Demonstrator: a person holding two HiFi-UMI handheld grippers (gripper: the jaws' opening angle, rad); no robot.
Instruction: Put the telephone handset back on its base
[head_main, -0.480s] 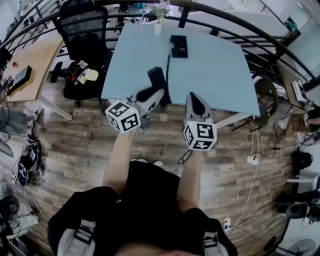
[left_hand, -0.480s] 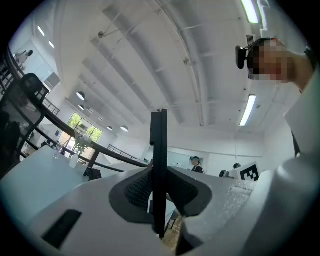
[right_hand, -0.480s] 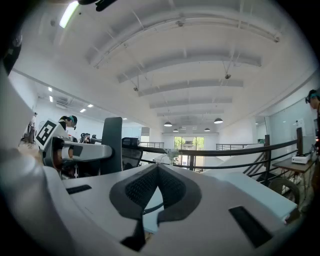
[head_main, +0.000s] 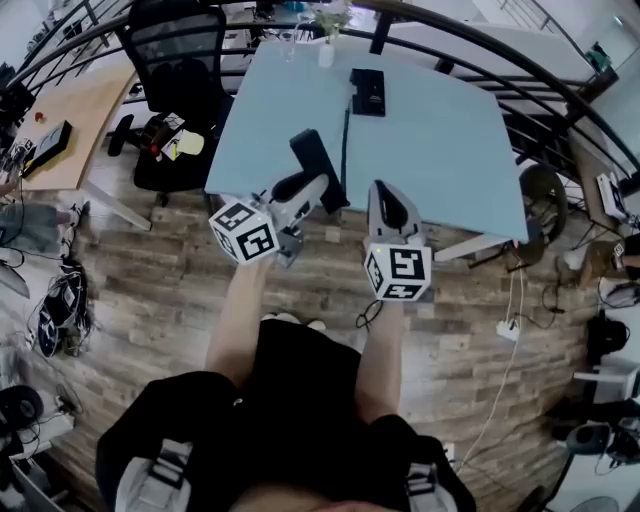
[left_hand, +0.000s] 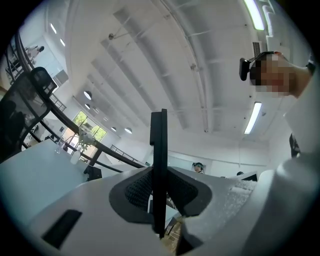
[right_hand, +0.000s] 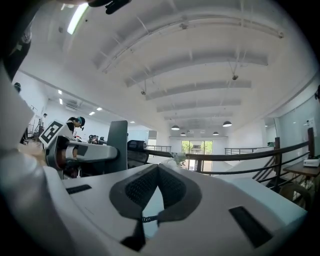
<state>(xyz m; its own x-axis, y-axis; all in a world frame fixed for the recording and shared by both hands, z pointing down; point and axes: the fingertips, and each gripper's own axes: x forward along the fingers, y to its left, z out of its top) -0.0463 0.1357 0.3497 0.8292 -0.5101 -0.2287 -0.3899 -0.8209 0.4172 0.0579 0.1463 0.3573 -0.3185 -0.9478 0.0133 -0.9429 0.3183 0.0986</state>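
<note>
My left gripper squeezes the black handset between its two jaws. The handset is up in the air over the near side of the blue table. Its base sits farther back on the table, well apart. My right gripper is pinched together with nothing inside.

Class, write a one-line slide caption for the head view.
Left tool holds the black handset above the blue table's near edge; the base sits at the far side.
</note>
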